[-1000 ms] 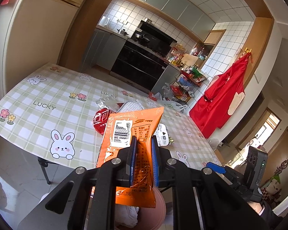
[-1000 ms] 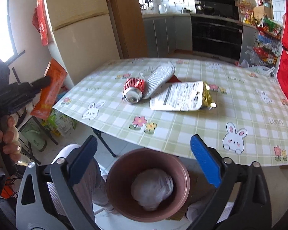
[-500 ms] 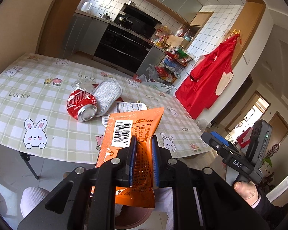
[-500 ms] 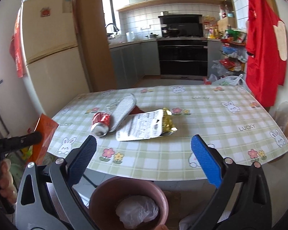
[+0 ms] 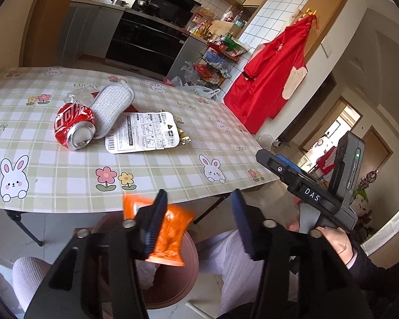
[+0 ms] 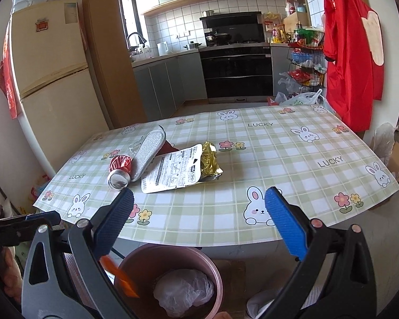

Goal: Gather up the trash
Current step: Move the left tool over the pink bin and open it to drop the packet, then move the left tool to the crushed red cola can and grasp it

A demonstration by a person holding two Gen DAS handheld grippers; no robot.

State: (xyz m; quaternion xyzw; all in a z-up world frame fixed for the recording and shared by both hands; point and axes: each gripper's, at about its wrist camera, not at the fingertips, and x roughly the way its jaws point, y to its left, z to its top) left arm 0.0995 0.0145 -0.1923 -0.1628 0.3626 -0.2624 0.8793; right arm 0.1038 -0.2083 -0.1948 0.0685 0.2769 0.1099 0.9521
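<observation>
Trash pickup at the checkered desk point(image 6: 279, 159), and the left tool point(image 5: 198, 214) is hanging over the brown bin point(image 5: 183, 279) just off the desk's near edge. Its jaws have just been opening and are standing apart now, with the orange snack wrapper point(image 5: 170, 228) loose beside the left pad, blurred, sitting over the bin's mouth and not pinched by anything. In the right wrist view an orange sliver point(image 6: 119, 273) of it is showing at the bin's left rim point(image 6: 173, 250). A crumpled white plastic bag point(image 6: 183, 289) is already lying inside the bin.

The right tool point(image 6: 199, 220) is pointing over the near edge of the desk, jaws spread wide with nothing between them. The person's hand point(image 5: 335, 242) is gripping its handle, visible from the left wrist view, and their light trousers point(image 5: 234, 260) are showing on either side of the bin.

Still lying on the desk, toward its left side: a crushed red can point(image 6: 118, 171) on its side, open end facing the near edge. A grey insole-shaped pad point(image 6: 147, 154) is leaning right against it. Just beside that is a white-backed packet point(image 6: 173, 171) with a barcode, its gold foil end point(image 6: 210, 159) crumpled toward the middle of the desk. A bit of clear wrap point(image 5: 74, 97) is sitting behind the can.
</observation>
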